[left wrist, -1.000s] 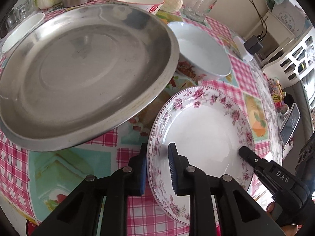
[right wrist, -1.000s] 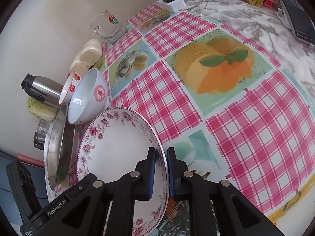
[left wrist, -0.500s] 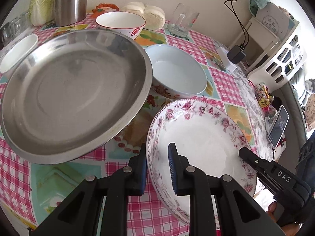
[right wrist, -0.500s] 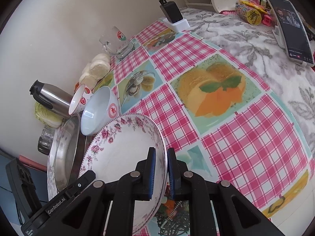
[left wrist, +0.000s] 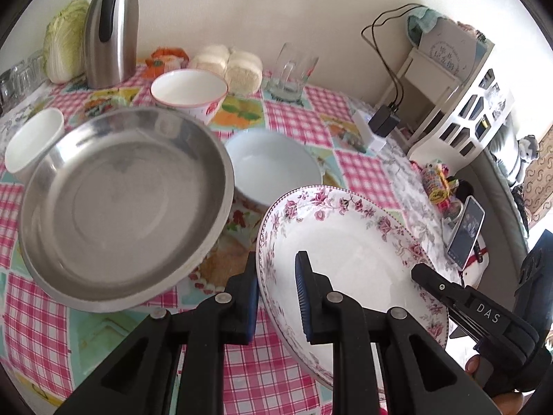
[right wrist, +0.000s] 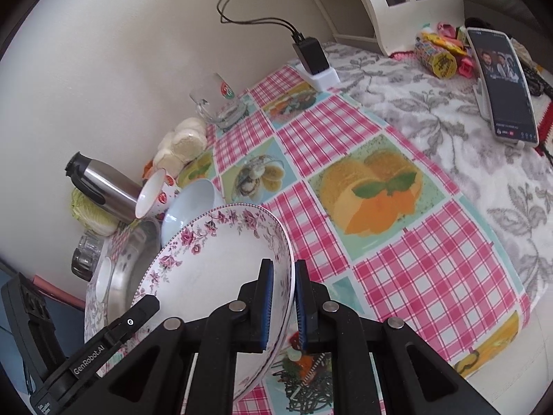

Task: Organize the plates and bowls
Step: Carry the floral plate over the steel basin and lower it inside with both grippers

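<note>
A white plate with a pink floral rim [left wrist: 349, 252] hangs tilted above the checked tablecloth, carried from both sides. My left gripper [left wrist: 276, 266] is shut on its left rim. My right gripper [right wrist: 282, 273] is shut on the opposite rim of the floral plate [right wrist: 214, 263]. A wide steel plate [left wrist: 121, 207] lies to the left. Behind the floral plate stands a pale blue bowl [left wrist: 273, 166], with a red-rimmed white bowl [left wrist: 188, 91] further back. A small white bowl [left wrist: 33, 138] sits at the far left.
Along the wall stand a steel thermos [left wrist: 110, 27], a cabbage [left wrist: 64, 39], steamed buns [left wrist: 228, 64] and a glass mug [left wrist: 292, 69]. A plugged-in charger [left wrist: 376, 128] and a propped phone [left wrist: 465, 235] are at the right, near a white shelf unit [left wrist: 466, 97].
Both grippers have risen together with the floral plate in their grip. The table's objects now look smaller and lower, and the thermos and wall have come into view.
</note>
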`<state>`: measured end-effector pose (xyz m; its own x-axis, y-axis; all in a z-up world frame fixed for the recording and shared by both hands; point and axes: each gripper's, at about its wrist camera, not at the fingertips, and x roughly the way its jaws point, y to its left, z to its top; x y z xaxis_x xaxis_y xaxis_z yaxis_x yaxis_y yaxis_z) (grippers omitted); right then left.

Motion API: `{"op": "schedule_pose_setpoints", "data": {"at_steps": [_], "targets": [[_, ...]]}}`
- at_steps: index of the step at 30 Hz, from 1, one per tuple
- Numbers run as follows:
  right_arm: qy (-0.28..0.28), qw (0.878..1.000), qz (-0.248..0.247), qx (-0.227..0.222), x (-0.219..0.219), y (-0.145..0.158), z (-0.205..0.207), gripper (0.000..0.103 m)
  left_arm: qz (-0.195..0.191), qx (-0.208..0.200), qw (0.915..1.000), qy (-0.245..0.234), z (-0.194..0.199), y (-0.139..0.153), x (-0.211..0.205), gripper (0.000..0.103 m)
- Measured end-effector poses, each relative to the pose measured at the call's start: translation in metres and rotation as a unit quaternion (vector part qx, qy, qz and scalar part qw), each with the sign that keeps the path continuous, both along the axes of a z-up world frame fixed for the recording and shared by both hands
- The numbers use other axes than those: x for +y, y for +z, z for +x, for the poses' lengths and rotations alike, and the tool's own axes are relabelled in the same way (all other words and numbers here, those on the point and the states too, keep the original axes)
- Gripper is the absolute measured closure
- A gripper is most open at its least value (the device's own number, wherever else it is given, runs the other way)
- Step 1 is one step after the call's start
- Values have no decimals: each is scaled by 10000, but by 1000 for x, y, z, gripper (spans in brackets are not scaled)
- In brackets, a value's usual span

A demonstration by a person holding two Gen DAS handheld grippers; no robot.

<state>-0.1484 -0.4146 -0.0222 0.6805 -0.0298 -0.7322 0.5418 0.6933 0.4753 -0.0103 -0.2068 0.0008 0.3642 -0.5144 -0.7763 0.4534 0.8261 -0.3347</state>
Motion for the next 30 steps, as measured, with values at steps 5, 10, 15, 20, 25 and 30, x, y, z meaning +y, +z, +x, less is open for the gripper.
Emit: {"op": "schedule_pose_setpoints", "data": {"at_steps": [5, 10, 15, 20, 25, 30], "targets": [[43, 9996, -118, -249, 7, 19, 2, 90, -182, -252, 9995, 56, 4, 25, 8, 82], [54, 9985, -299, -455, 14, 41, 6, 90, -341, -411, 9985, 123, 9, 46, 12, 82], [21, 9970, -391, -668, 17, 63, 13, 90, -447, -446, 9977, 240, 24, 60, 13, 82], [58, 9957, -500, -775, 17, 81, 29, 90, -651, -521, 9959, 344, 41, 75, 17, 82], [190, 9938, -593, -917, 23, 92, 48, 90, -823, -673, 9928, 543, 58, 88, 26, 82], [367, 9921, -740, -943, 34, 100, 74, 90, -832, -891, 9898, 732, 71, 94, 39, 82]]}}
